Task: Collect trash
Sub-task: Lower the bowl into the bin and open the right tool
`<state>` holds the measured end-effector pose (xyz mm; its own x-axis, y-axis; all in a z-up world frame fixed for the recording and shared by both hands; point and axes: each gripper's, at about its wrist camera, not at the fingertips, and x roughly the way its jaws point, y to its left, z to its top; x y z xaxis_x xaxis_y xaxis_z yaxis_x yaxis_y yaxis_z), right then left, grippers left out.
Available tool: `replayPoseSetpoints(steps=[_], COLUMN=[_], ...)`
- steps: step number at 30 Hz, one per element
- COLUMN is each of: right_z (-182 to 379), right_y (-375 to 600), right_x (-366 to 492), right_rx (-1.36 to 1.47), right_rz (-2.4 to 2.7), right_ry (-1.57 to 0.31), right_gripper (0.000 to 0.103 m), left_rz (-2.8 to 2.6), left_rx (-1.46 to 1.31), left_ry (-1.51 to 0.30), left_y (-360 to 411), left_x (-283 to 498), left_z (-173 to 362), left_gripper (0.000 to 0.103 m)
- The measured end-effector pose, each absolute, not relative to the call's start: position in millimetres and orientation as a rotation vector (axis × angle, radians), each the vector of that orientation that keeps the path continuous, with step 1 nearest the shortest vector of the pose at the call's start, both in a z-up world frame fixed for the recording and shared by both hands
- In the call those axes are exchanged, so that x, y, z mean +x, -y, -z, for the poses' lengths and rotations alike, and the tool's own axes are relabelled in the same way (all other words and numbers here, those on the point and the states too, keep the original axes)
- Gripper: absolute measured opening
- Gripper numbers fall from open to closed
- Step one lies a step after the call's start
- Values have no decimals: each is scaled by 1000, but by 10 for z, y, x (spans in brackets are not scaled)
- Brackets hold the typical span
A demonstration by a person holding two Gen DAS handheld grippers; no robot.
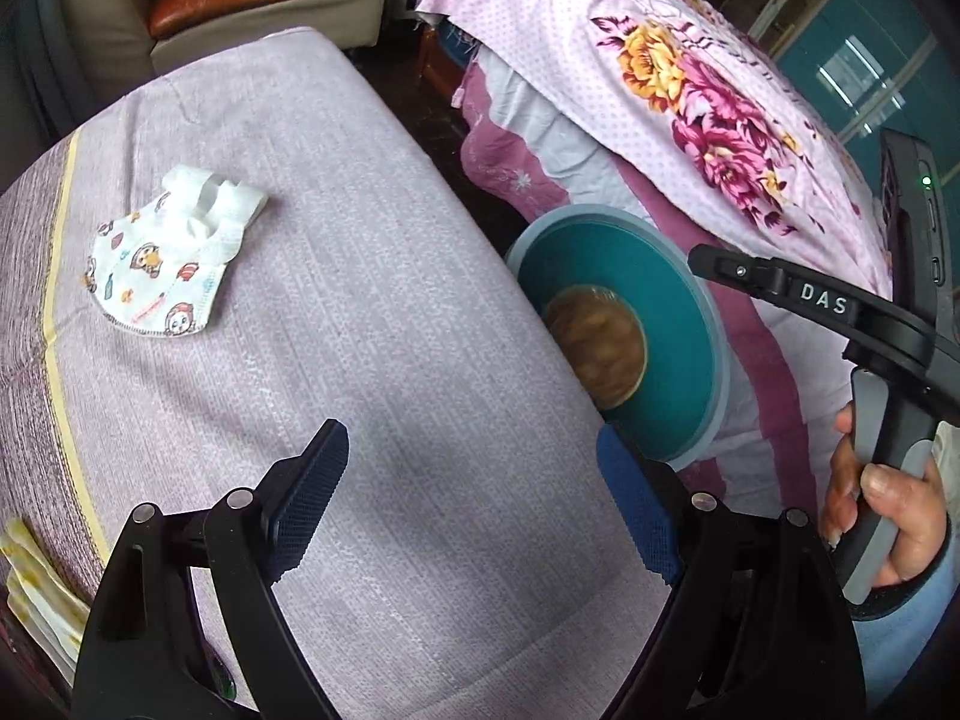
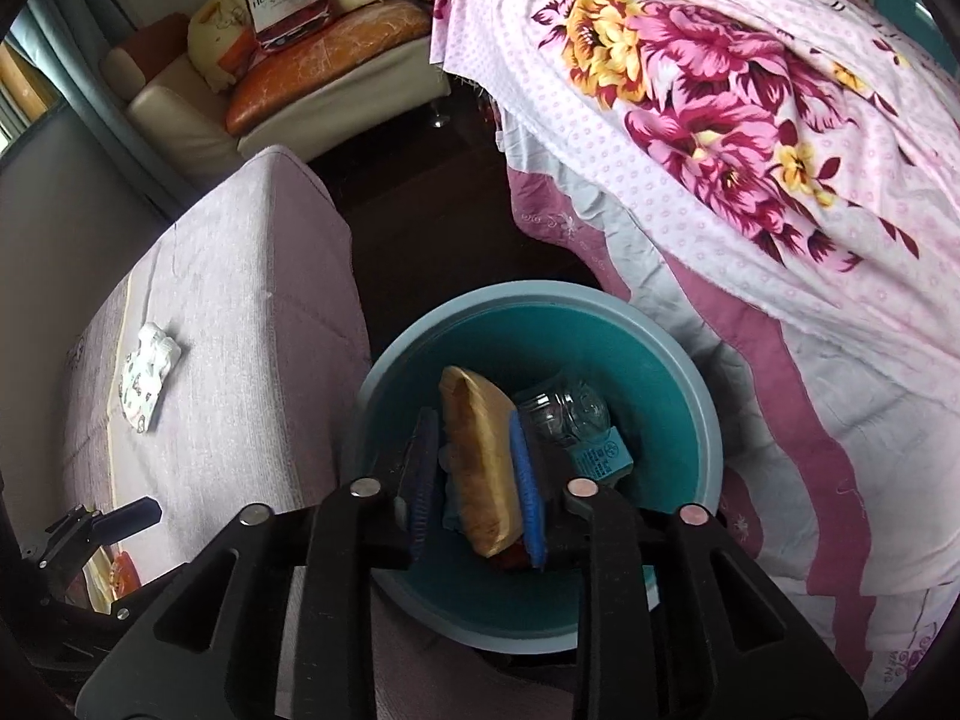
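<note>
- One teal bin (image 2: 660,396) on the floor between the mauve-covered table (image 1: 390,300) and the floral-draped bed (image 2: 750,138)
- Right gripper (image 2: 477,480) over the bin, jaws partly apart; one golden-brown packet (image 2: 480,468) between its pads, right pad against it, cannot tell whether the left pad touches
- Inside the bin: one clear bottle (image 2: 564,408), one teal label piece (image 2: 603,456)
- Left gripper (image 1: 474,498) wide apart, nothing in it, above the table
- One printed face mask (image 1: 162,276) on the table, one crumpled white tissue (image 1: 210,198) on its upper edge
</note>
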<state>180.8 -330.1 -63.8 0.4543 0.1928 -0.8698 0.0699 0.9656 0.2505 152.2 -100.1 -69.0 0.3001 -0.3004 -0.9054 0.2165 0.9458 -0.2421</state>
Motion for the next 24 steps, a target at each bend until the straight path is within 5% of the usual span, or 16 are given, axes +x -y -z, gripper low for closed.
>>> replayPoseSetpoints(steps=[7,24], right_z=[515,297], right_y=[3147,2368], right_x=[1763,1374], right_rx=[241,180], right_rz=[-92,-217], right_ry=[-1091,-1145], right_gripper=[67,74], left_rz=[340,249], left_rx=[-102,-187], left_ry=[-1218,-1161], left_y=[878,113], left_x=[1455,937], left_z=[687,514], left_gripper=[85,85])
